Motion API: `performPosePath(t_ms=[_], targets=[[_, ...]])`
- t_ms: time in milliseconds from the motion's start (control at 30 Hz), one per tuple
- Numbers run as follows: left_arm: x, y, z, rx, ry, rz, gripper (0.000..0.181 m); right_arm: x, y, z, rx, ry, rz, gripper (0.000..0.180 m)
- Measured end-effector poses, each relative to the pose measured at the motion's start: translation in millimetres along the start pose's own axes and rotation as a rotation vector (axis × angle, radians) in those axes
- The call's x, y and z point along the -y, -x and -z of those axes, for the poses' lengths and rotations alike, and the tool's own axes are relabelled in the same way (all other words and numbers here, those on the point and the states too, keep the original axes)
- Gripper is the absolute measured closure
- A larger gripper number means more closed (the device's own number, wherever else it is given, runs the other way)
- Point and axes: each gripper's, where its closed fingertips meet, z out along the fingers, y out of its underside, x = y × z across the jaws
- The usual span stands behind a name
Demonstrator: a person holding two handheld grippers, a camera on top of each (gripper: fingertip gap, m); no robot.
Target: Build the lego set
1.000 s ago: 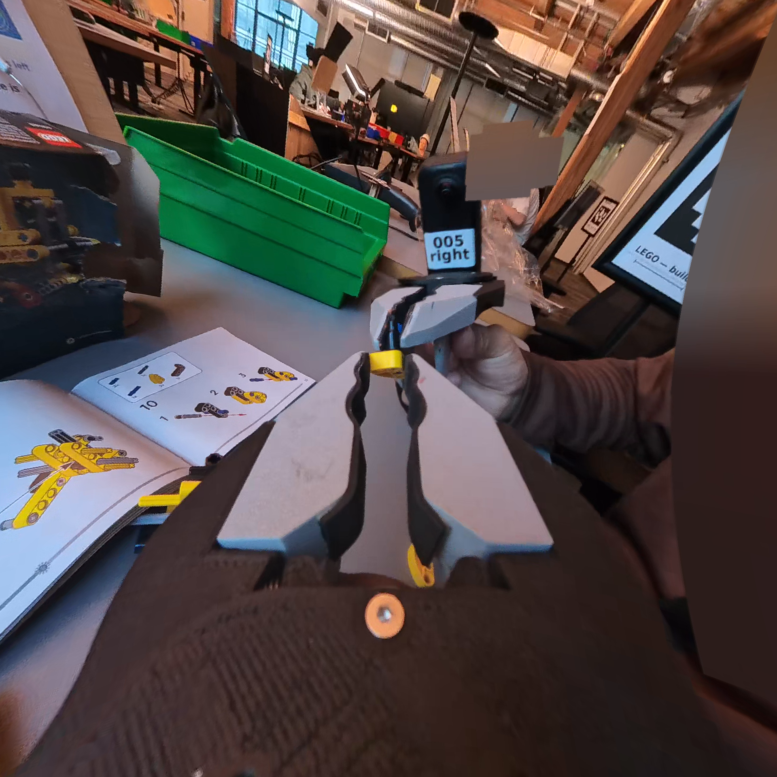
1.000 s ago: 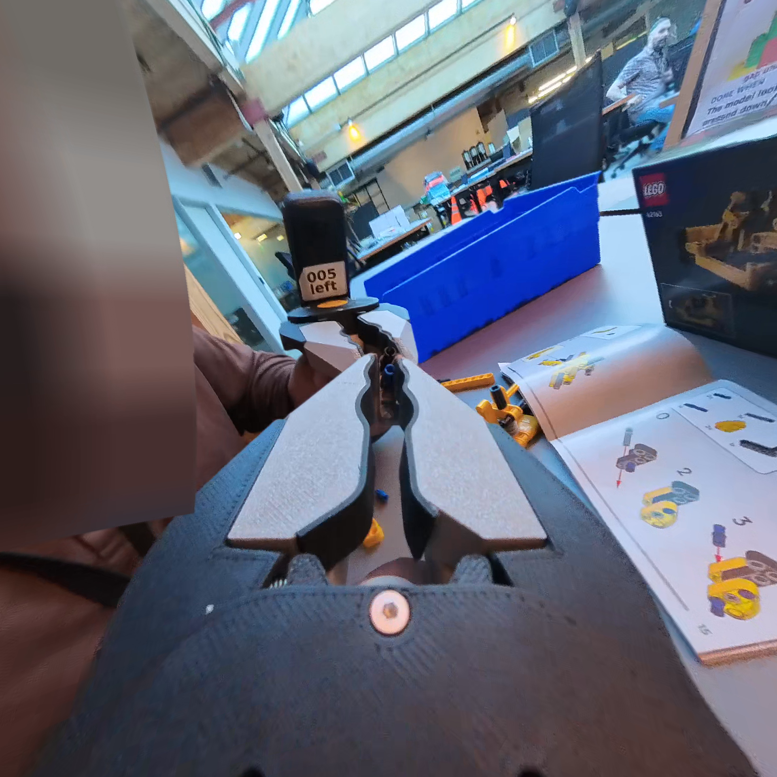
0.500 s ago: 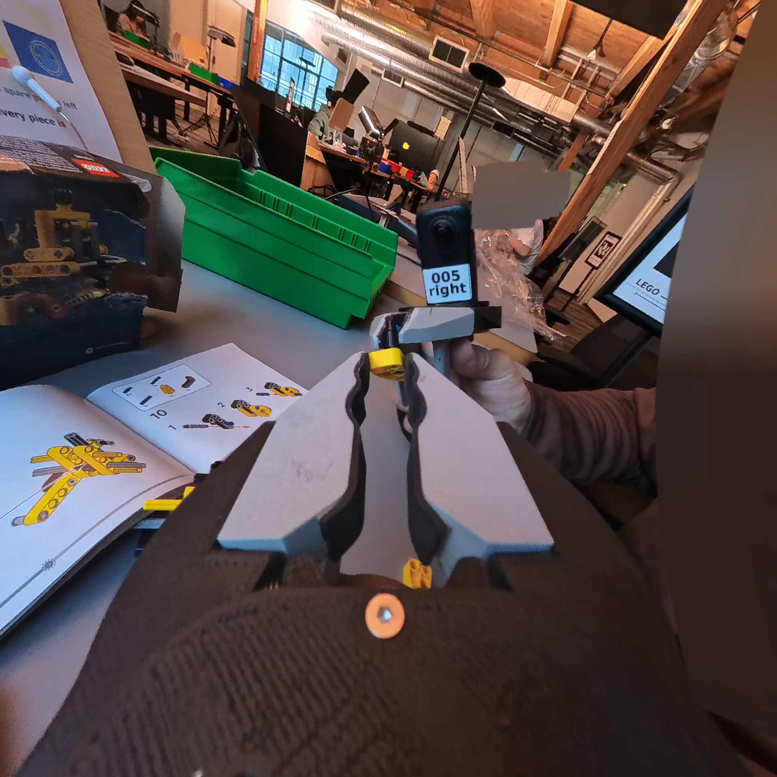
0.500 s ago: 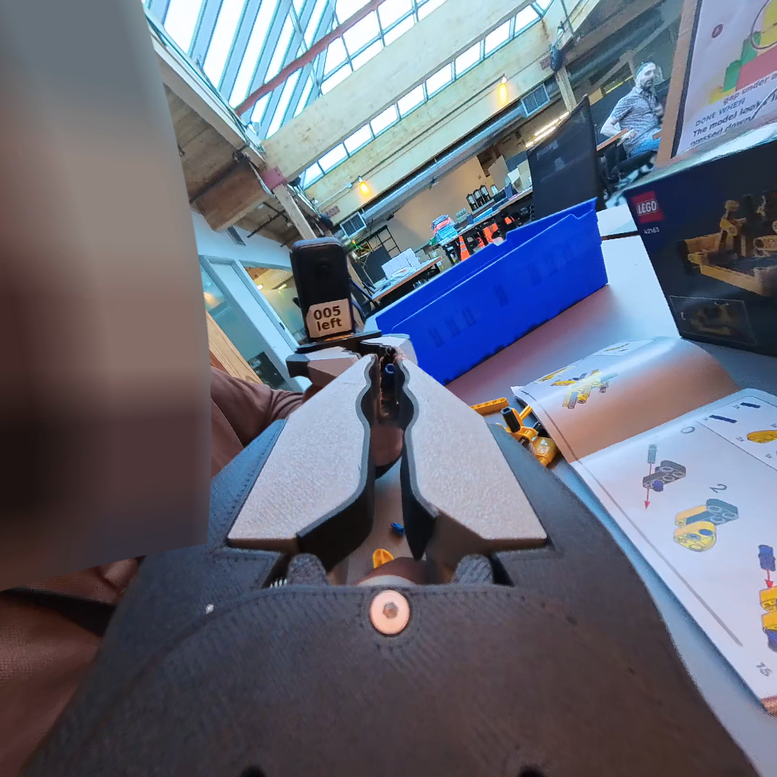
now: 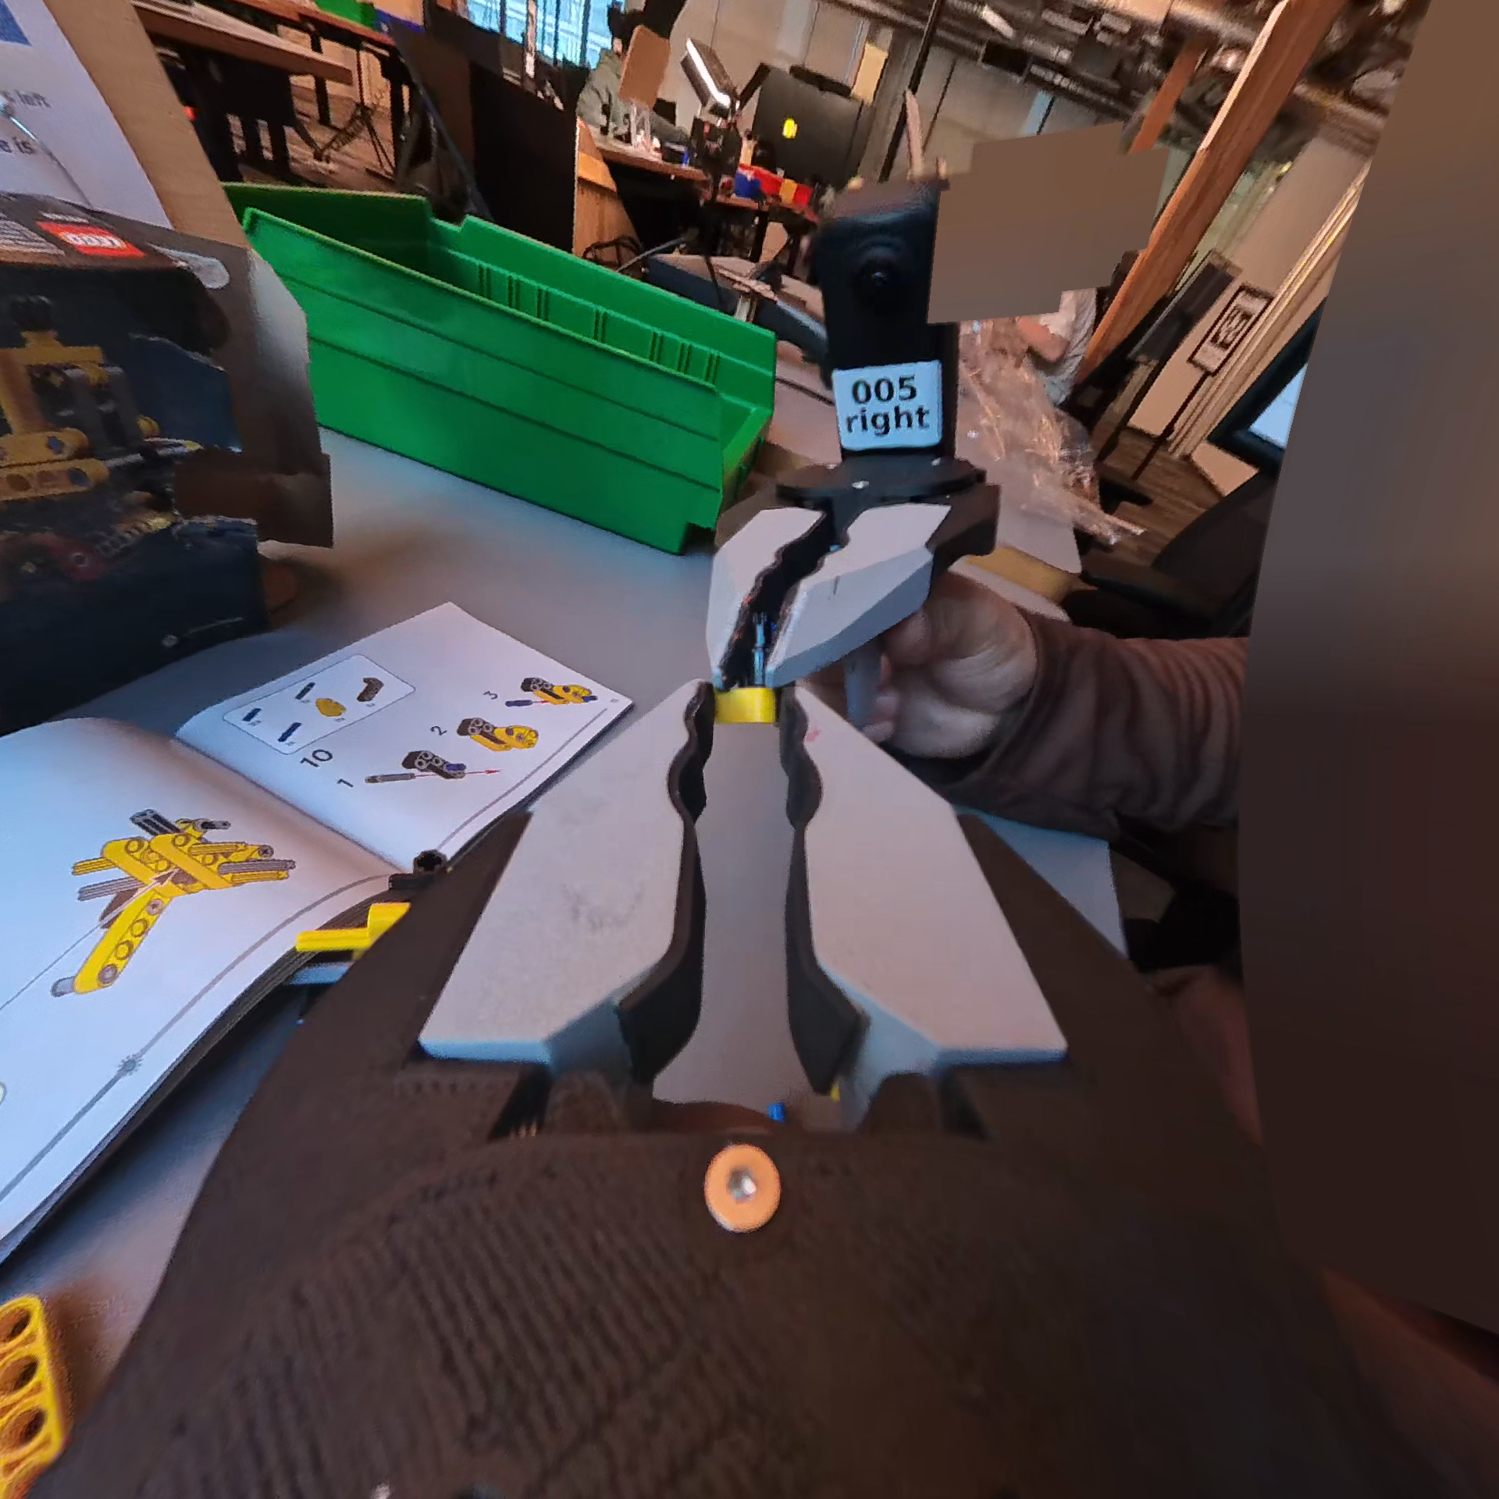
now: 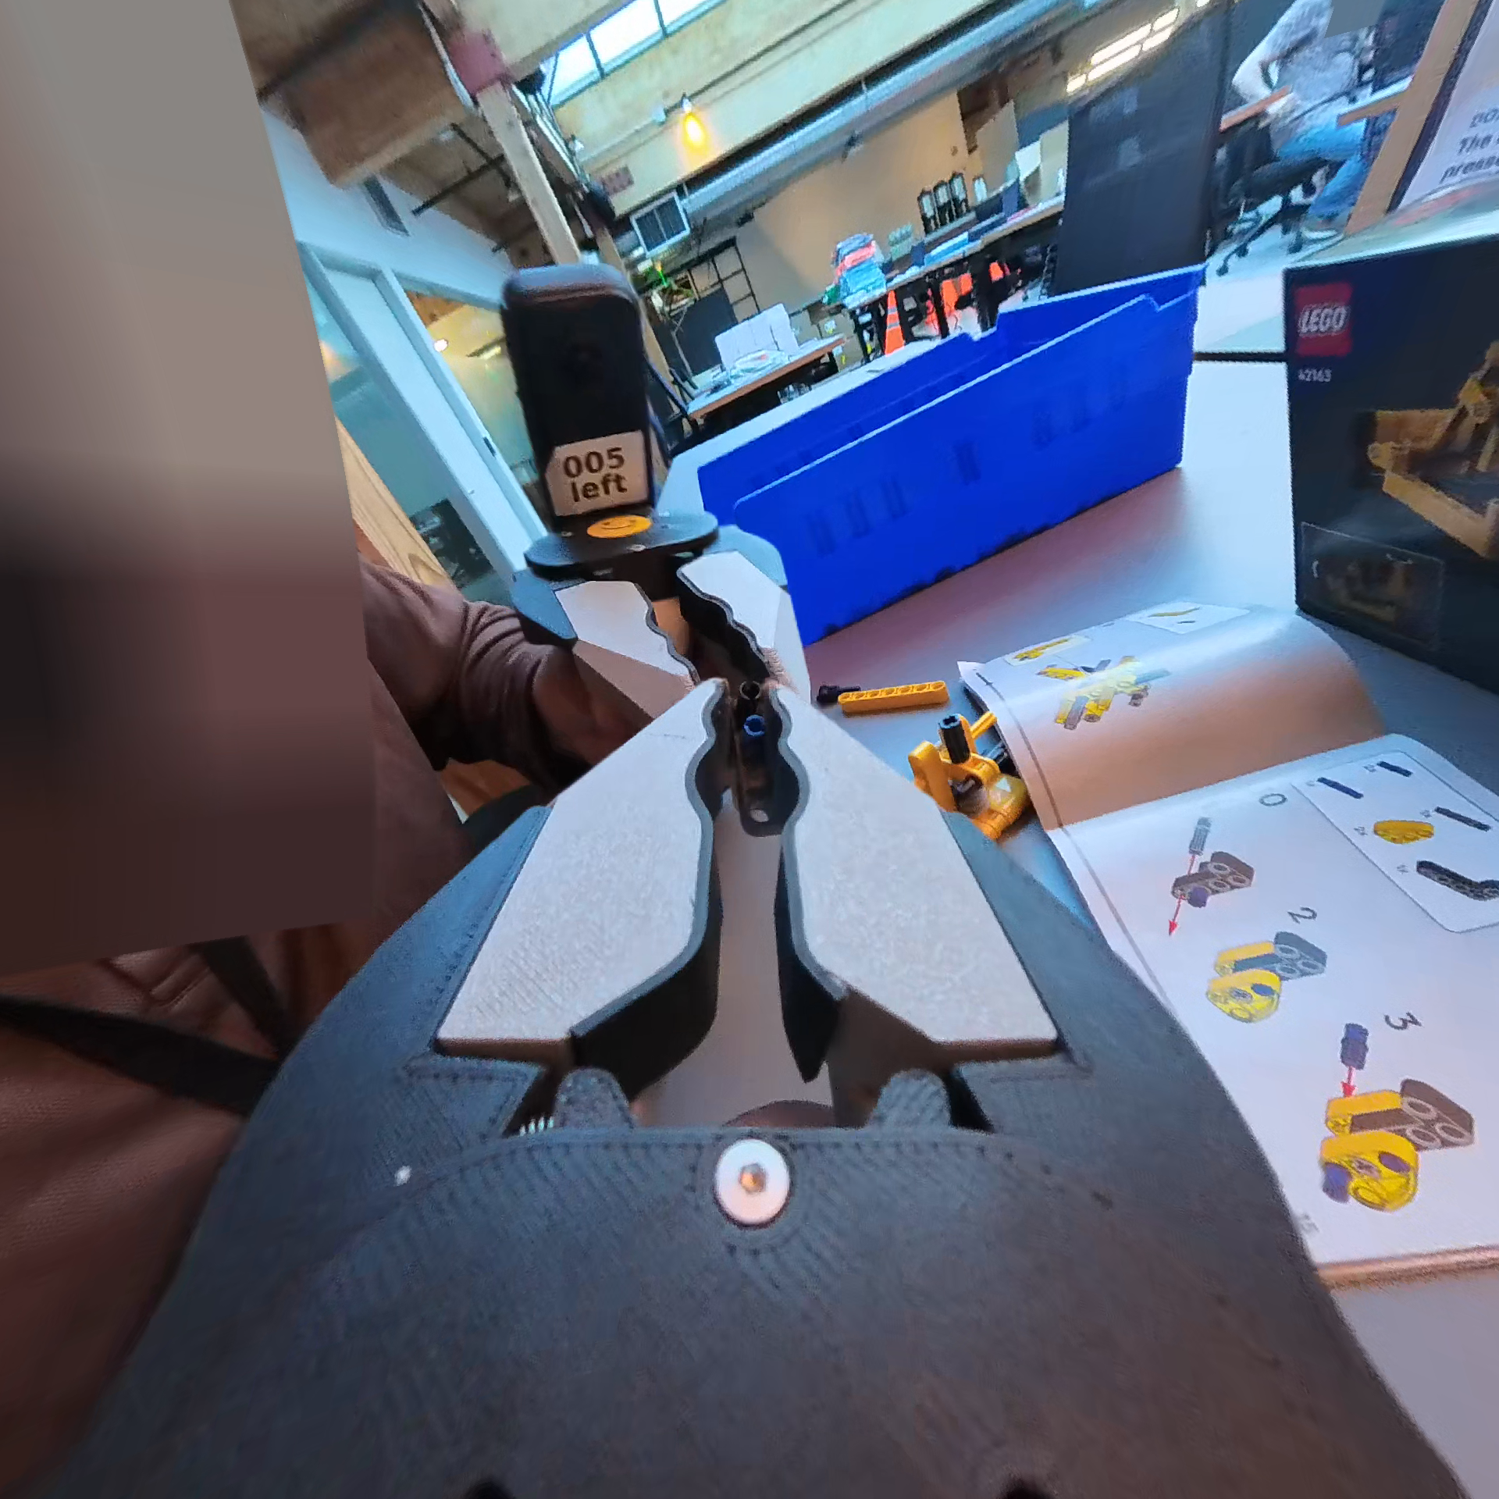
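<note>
My left gripper (image 5: pixel 745 704) is shut on a small yellow Lego piece (image 5: pixel 745 706) at its tips, held above the table. My right gripper (image 6: pixel 750 726) is shut on a dark Lego piece with a blue pin (image 6: pixel 754 754). The two grippers meet tip to tip: the right gripper shows in the left wrist view (image 5: pixel 750 657) pressing its dark piece onto the yellow one, and the left gripper shows in the right wrist view (image 6: pixel 714 641). The open instruction booklet (image 5: pixel 243 811) lies on the grey table, also in the right wrist view (image 6: pixel 1298 933).
A green bin (image 5: pixel 519 365) and the Lego box (image 5: pixel 113 454) stand behind the booklet. A blue bin (image 6: pixel 973 454) stands at the back. A yellow sub-assembly (image 6: pixel 969 779), a yellow beam (image 6: pixel 892 696) and a yellow beam at the corner (image 5: pixel 28 1379) lie on the table. Left and right tips are no more than a few centimetres apart.
Both grippers have lowered and tilted while staying tip to tip. The right gripper has turned more steeply down onto the yellow piece. Both stay shut on their pieces.
</note>
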Motion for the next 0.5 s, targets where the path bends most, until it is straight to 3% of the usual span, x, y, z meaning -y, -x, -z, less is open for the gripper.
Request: performPosePath(t_ms=[167,500], targets=[[8.7,2.0,2.1,-0.063,-0.078,0.164,0.168,8.5,-0.1,-0.9,0.041,-0.066,-0.083,0.176],[9.9,1.3,2.3,-0.026,-0.074,0.100,0.167,7.9,1.1,1.4,0.050,-0.054,-0.080,0.174]])
